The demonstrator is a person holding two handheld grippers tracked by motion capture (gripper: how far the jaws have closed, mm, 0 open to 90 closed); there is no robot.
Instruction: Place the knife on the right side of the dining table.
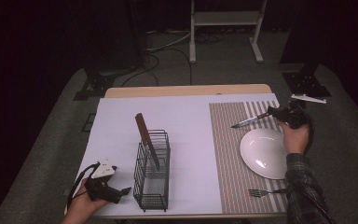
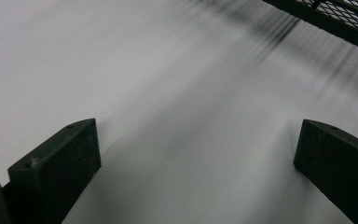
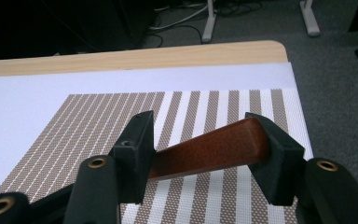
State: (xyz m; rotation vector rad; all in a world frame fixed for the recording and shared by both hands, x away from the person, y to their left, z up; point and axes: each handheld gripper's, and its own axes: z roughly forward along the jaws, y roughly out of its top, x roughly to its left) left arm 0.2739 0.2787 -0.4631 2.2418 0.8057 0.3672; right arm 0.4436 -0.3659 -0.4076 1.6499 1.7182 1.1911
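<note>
Right gripper view shows a knife's brown wooden handle lying slantwise between the two black jaws of the right gripper, low in the middle of the frame. The jaws stand partly apart; the handle's thick end lies against the right-hand jaw and its thinner end passes beside the left-hand jaw, but whether the pads press on it I cannot tell. Under the handle lies the striped placemat, brown with white lines, on a white sheet that covers the wooden table.

High view places the knife in the right half of the frame, above the middle, its blade pointing toward lower left over the placemat, with the right gripper at its handle end and the person's right hand behind it. Just below the knife sits a white plate on the placemat, and a fork lies near the placemat's lower edge.

Left of centre a black wire basket stands on the white sheet, with a second knife upright and tilted inside it. At lower left the left gripper rests near the basket's foot, held by the left hand.

Left gripper view shows its jaws wide apart over bare white sheet, with the basket's corner at upper right.
</note>
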